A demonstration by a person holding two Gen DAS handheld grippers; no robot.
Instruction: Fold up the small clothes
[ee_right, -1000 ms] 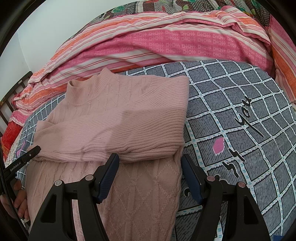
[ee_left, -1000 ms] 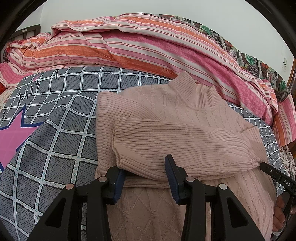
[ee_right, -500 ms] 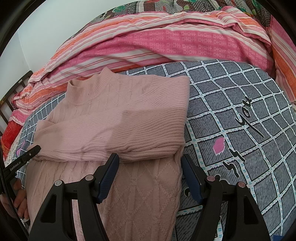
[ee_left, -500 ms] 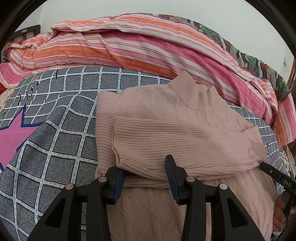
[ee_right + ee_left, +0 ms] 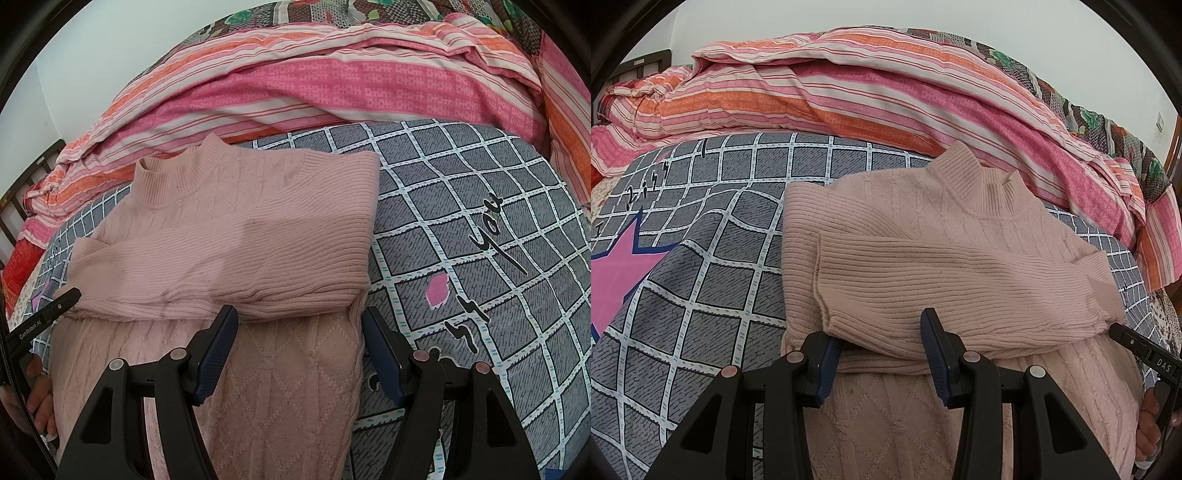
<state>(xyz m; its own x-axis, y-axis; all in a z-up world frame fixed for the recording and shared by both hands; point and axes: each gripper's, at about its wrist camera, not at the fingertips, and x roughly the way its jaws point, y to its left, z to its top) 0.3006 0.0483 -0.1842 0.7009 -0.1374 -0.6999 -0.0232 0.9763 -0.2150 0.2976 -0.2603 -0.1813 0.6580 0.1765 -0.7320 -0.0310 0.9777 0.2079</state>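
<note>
A pale pink knitted sweater [image 5: 960,266] lies flat on the bed, collar at the far end, both sleeves folded across its chest. It also shows in the right wrist view [image 5: 236,243]. My left gripper [image 5: 882,343] is open, its jaws over the sweater's near left part, just below the folded sleeve. My right gripper [image 5: 299,332] is open, its left finger over the sweater body and its right finger past the sweater's right edge. Neither holds anything. The sweater's hem is hidden below both views.
The bed sheet [image 5: 701,280] is grey with a white grid and a pink star. A rolled pink and orange striped quilt [image 5: 849,88] lies along the far side, right behind the collar. A dark bed frame [image 5: 22,199] stands at the far left.
</note>
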